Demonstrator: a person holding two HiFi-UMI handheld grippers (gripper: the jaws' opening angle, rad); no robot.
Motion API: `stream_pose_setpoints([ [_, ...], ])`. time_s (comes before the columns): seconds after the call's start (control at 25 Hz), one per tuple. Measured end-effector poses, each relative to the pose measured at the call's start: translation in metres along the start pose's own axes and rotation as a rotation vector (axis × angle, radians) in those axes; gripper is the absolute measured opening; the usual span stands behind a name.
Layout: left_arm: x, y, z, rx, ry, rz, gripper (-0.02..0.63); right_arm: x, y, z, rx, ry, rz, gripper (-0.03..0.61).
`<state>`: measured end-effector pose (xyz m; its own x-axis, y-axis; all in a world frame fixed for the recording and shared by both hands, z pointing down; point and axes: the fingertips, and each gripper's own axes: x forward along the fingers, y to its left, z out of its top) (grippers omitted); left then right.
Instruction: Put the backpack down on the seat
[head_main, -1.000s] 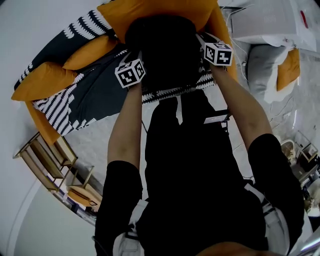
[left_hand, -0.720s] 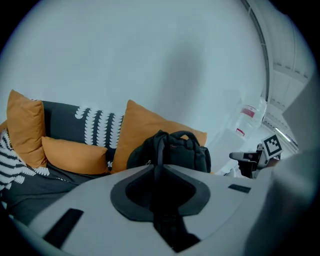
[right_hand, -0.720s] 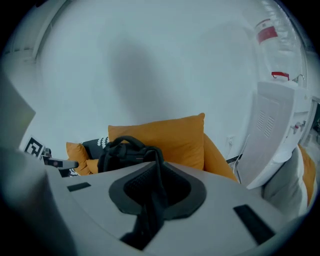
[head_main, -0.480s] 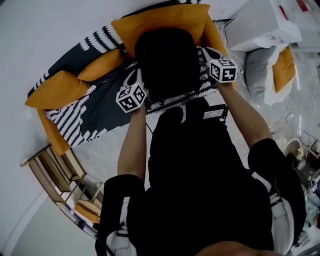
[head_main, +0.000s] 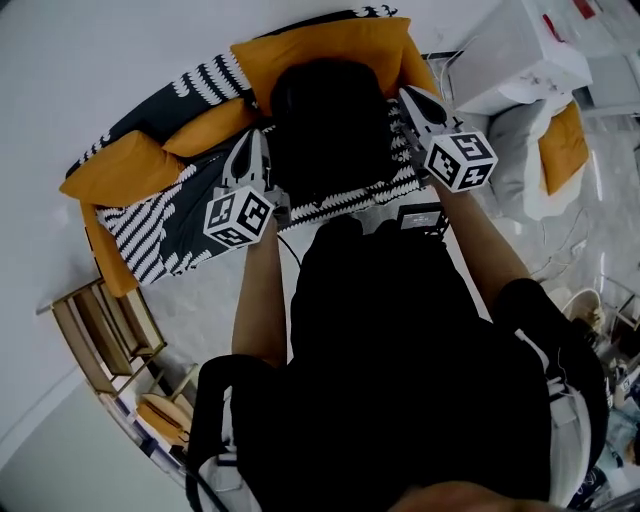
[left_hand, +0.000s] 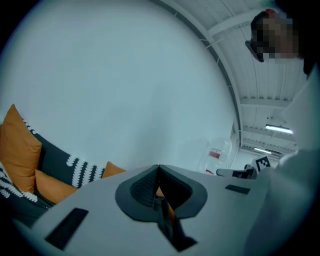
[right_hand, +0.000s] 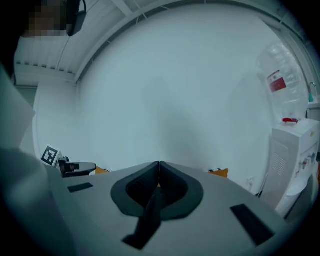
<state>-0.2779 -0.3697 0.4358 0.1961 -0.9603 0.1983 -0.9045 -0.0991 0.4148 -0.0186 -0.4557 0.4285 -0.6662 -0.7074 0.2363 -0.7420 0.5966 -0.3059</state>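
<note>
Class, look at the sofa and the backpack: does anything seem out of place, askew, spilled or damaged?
Nothing stands out. The backpack sits on the sofa seat in front of an orange cushion. No spill or damage shows.

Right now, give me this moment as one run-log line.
backpack: on sofa seat, against orange cushion | left gripper: jaws just closed, empty | right gripper: jaws just closed, empty

support: sofa (head_main: 185, 215), dark, white-patterned | on seat: black backpack (head_main: 325, 125), orange cushions (head_main: 115, 172)
</note>
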Motion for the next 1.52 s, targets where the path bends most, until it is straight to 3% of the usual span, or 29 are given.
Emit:
stream_pose_setpoints([
  [0.12, -0.021, -0.037, 0.022, 0.061, -0.063, -0.036, 0.017, -0.03, 0.013, 0.029, -0.055, -0.064, 0.045, 0.032],
  [0.4, -0.076, -0.122, 0.03, 0.235, -0.122, -0.002, 0.017, -0.116, 0.029, 0.069, -0.186, -0.17, 0.11, 0.032],
  [0.76, -0.137, -0.211, 0.021, 0.301, -0.146, -0.022, 0.017, -0.204, 0.044, 0.062, -0.175, -0.22, 0.2, 0.032],
  [0.96, -0.162, -0.231, 0.013, 0.334, -0.12, -0.026, 0.017, -0.226, 0.053, 0.046, -0.145, -0.218, 0.219, 0.032],
  [1.2, -0.181, -0.242, 0.001, 0.316, -0.084, -0.069, 0.018, -0.242, 0.066, 0.032, -0.082, -0.186, 0.227, 0.032],
  [1.52, -0.214, -0.234, -0.014, 0.311, -0.071, -0.126, 0.017, -0.258, 0.106, 0.019, -0.131, -0.162, 0.221, 0.032],
])
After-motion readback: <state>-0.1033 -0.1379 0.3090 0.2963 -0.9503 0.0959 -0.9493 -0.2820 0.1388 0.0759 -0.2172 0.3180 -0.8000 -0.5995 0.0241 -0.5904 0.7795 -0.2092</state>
